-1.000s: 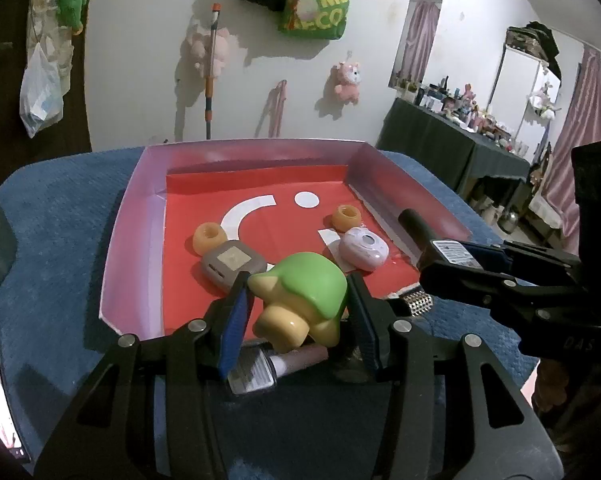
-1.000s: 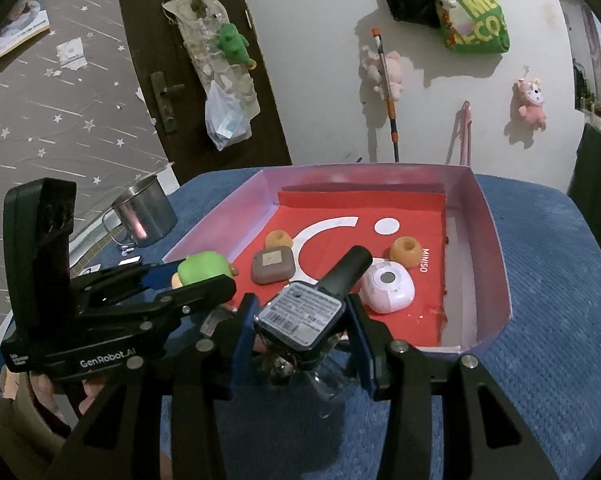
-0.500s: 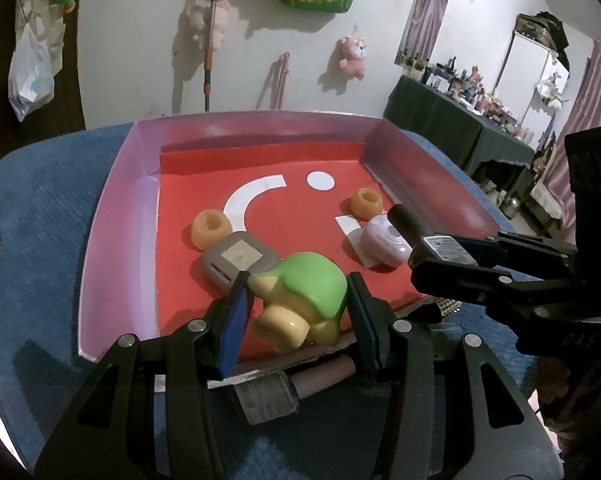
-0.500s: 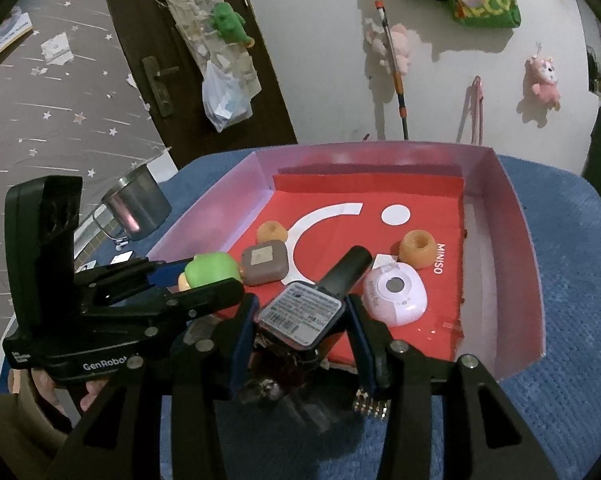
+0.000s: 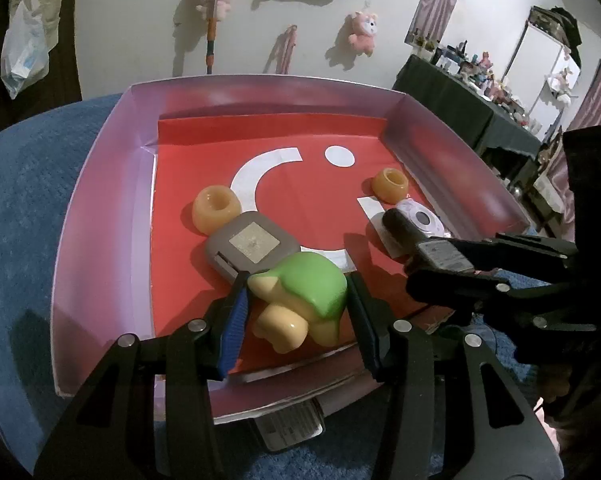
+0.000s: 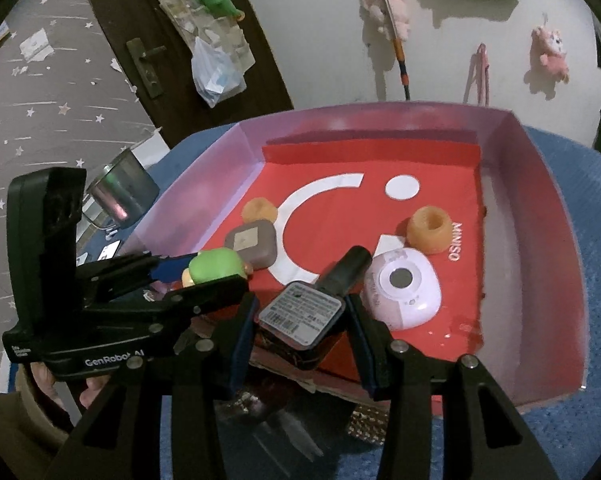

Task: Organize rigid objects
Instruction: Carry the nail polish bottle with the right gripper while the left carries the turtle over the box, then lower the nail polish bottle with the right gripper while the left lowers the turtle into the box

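My left gripper [image 5: 296, 312] is shut on a green and yellow toy [image 5: 304, 300] and holds it over the near edge of the pink tray [image 5: 100, 208] with a red floor. The toy also shows in the right wrist view [image 6: 214, 266]. My right gripper [image 6: 300, 320] is shut on a black bottle with a barcode label [image 6: 304, 308], above the tray's near edge; it also shows in the left wrist view [image 5: 424, 240]. In the tray lie two orange rings [image 5: 214, 208] [image 5: 389, 185], a grey square case [image 5: 252, 244] and a white-lilac round device [image 6: 404, 292].
The tray sits on a blue cloth [image 5: 20, 184]. A labelled tube [image 5: 290, 428] lies on the cloth under the tray's near edge. A steel mug [image 6: 120, 196] stands to the left of the tray. A small metal grater piece [image 6: 366, 420] lies under the right gripper.
Both grippers have moved forward with their objects, from above the cloth in front of the tray to over the tray's near edge.
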Demonstrator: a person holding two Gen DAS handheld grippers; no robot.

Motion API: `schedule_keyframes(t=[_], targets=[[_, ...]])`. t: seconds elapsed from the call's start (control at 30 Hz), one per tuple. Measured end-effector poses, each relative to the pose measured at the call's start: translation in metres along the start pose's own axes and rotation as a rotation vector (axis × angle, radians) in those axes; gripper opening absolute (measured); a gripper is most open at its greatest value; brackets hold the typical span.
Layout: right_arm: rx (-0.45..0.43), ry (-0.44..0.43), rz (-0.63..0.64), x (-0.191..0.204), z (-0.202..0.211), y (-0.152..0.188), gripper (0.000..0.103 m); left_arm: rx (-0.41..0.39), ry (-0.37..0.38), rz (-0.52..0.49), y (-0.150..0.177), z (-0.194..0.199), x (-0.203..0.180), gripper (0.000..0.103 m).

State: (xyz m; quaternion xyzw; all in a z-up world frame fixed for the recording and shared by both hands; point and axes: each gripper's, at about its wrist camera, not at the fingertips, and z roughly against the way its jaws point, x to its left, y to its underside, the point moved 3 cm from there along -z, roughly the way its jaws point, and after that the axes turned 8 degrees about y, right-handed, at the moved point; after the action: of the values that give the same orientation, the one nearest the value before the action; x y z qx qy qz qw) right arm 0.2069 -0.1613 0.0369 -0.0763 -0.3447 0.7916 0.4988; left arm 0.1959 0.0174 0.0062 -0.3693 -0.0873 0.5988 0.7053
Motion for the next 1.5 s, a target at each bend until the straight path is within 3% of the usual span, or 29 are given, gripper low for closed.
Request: schedule_keyframes(t=[0.23,0.4,0.7,1.07,1.5], targets=[[0.036,-0.019,0.006,0.003,-0.011,0.0,0.047,0.044,0.076,0.013,0.003,-0.002,-0.003,0.045],[0.055,-0.007,0.001,-0.001,-0.016,0.0,0.047,0.072,0.054,0.015,0.003,-0.011,0.0,0.045],[0.04,0.041,-0.018,-0.008,-0.019,-0.005,0.047,0.045,-0.007,0.045,-0.011,-0.019,0.016,0.045],[-0.043,0.241,-0.006,-0.02,-0.021,-0.014,0.047,0.018,-0.051,0.074,-0.025,-0.031,0.024,0.045],[-0.001,0.21,-0.051,-0.029,-0.031,-0.013,0.047,0.019,-0.057,0.07,-0.026,-0.035,0.021,0.045]])
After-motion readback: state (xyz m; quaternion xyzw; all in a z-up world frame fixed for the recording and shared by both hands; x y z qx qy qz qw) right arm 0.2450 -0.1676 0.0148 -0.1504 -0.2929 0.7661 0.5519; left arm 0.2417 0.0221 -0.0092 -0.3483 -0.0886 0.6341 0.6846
